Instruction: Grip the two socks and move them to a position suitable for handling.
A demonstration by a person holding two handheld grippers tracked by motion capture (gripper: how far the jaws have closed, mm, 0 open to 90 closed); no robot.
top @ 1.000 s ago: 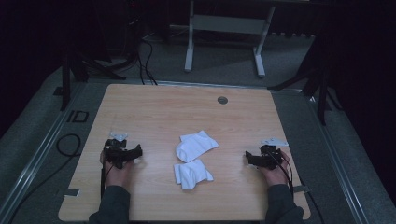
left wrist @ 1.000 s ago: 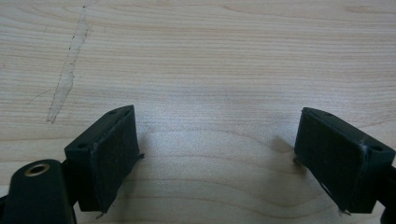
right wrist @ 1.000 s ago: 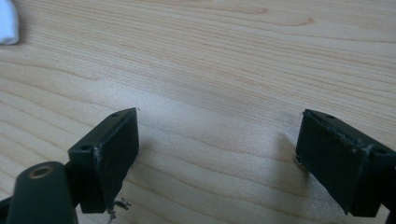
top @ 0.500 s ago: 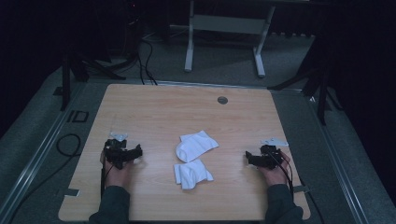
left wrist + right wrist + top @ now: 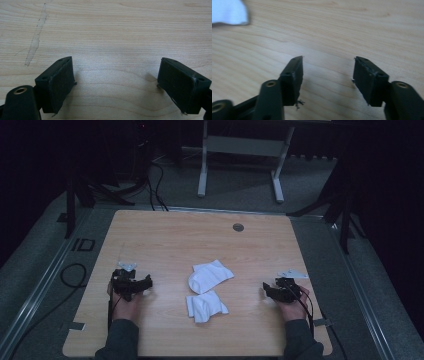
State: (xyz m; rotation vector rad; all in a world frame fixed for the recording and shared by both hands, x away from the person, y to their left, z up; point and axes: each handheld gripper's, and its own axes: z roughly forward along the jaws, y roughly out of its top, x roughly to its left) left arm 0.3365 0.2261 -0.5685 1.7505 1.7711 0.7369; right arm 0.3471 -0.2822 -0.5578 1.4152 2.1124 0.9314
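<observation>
Two white socks lie mid-table in the high view, one farther back and one nearer the front edge. My left gripper rests on the wood to their left and points toward them. In its own view the left gripper is wide open over bare table. My right gripper rests to the right of the socks. Its jaws have just been closing and stand apart with nothing between them. A white sock's corner shows at the top left of the right gripper view.
The wooden table has a round grommet near its back edge. A pale scuff mark crosses the wood ahead of my left gripper. A white desk frame and cables stand on the dark floor behind.
</observation>
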